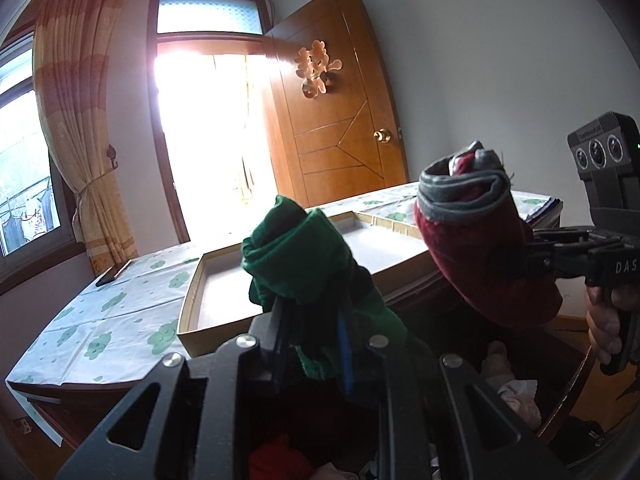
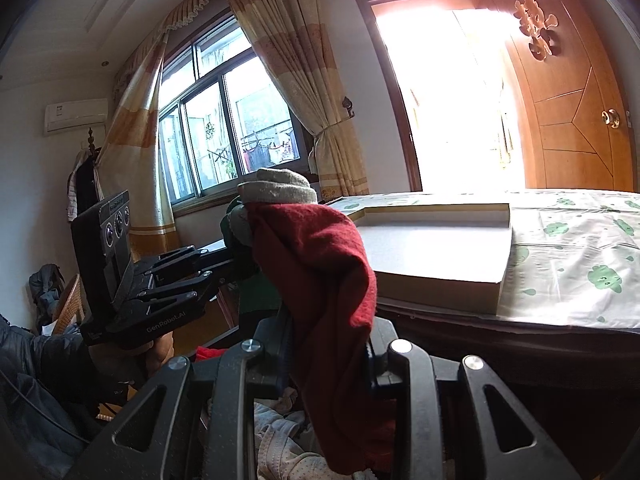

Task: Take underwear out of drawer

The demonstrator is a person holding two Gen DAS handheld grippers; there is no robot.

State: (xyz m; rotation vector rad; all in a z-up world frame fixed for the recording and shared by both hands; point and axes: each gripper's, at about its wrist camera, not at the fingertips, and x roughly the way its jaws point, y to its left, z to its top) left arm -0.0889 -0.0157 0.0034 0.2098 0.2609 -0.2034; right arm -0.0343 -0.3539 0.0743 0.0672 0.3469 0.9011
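**Between the Claws: Two Rolled Garments Held Above the Drawer**

Above the open drawer (image 2: 280, 440), you hold two underwear rolls aloft. The left claw (image 1: 312, 320) is clamped on the green underwear (image 1: 296, 264); the right claw (image 2: 328, 344) is clamped on the red underwear (image 2: 320, 264), which has a grey waistband. Both are soft knit cloth, loosely rolled. Expect loose tails to unroll, sag and snag on the drawer contents. Ahead, the shallow cardboard tray (image 2: 440, 276) sits on the counter (image 2: 580, 264), which has a slick printed cover.

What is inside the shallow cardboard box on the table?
The cardboard box shows only a bare pale floor. The red underwear in the right gripper covers its near left corner.
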